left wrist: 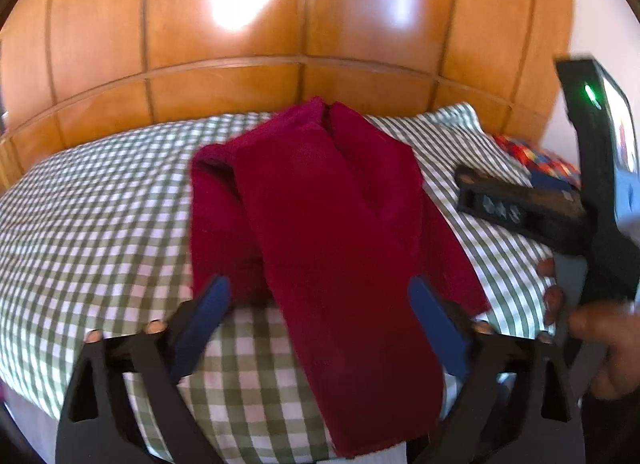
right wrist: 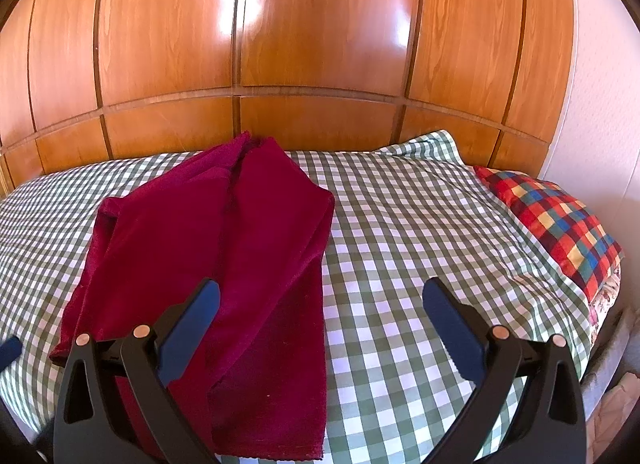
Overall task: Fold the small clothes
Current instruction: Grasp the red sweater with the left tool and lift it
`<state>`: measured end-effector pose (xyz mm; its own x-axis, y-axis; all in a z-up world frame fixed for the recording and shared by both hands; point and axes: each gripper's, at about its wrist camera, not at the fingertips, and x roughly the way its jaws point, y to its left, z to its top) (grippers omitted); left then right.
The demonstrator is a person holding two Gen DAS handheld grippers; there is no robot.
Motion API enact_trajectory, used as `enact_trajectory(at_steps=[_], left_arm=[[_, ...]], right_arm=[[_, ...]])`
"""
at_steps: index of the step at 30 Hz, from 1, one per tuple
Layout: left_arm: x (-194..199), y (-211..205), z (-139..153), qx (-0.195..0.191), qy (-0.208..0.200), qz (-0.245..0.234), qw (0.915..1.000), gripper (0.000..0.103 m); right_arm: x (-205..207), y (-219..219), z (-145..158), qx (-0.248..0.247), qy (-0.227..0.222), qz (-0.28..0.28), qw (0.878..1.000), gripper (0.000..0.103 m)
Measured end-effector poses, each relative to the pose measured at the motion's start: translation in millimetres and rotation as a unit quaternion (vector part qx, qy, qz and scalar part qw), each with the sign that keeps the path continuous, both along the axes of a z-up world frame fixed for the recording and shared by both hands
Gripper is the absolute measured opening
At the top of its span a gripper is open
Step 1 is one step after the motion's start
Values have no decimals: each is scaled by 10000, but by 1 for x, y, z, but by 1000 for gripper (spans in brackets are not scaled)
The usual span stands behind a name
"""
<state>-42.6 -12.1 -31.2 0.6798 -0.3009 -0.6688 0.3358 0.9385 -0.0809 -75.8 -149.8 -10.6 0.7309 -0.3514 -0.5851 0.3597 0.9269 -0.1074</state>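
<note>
A dark red garment (left wrist: 320, 203) lies folded lengthwise on a green and white checked bed cover (left wrist: 100, 203). One long strip of it runs down to the near edge. My left gripper (left wrist: 320, 292) is open above the garment's near part, one finger on each side, holding nothing. My right gripper shows at the right of the left wrist view (left wrist: 520, 207), held by a hand, off the garment. In the right wrist view the garment (right wrist: 224, 256) lies left of centre, and my right gripper (right wrist: 320, 296) is open and empty over its right edge.
A wooden panelled wall (right wrist: 320, 43) stands behind the bed. A red, blue and yellow checked pillow (right wrist: 560, 219) lies at the right end, also seen in the left wrist view (left wrist: 540, 159). The bed's near edge (right wrist: 440, 440) is close below the grippers.
</note>
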Motion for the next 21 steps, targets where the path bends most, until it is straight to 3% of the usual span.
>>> enact_trajectory(at_steps=[3,6,9,13,15,18,21], left_arm=[[0,-7,-8,10,218,-246,9995,69],[0,-13,-18,47,434,-446,9980,67],[0,-24,-29,182,669,-599,9958,55],[2,-32,-44,302,902,-799,9922,50],[4,-37,-48,367,972,-900,9905,24],[8,-38,-58,464,1106,-918,9885,0],[7,-26,-48,26,1035,-957,9900,0]], right_arm=[[0,-4,-2,29,28,11,10000,101],[0,-12,-2,40,12,-83,10000,101],[-1,-29,-5,196,60,-190,9996,101],[-2,-44,-10,371,153,-219,9990,101],[-3,-49,-13,454,209,-212,9985,101],[-1,-55,-17,726,303,-61,9969,101],[1,-59,-19,988,361,74,9944,100]])
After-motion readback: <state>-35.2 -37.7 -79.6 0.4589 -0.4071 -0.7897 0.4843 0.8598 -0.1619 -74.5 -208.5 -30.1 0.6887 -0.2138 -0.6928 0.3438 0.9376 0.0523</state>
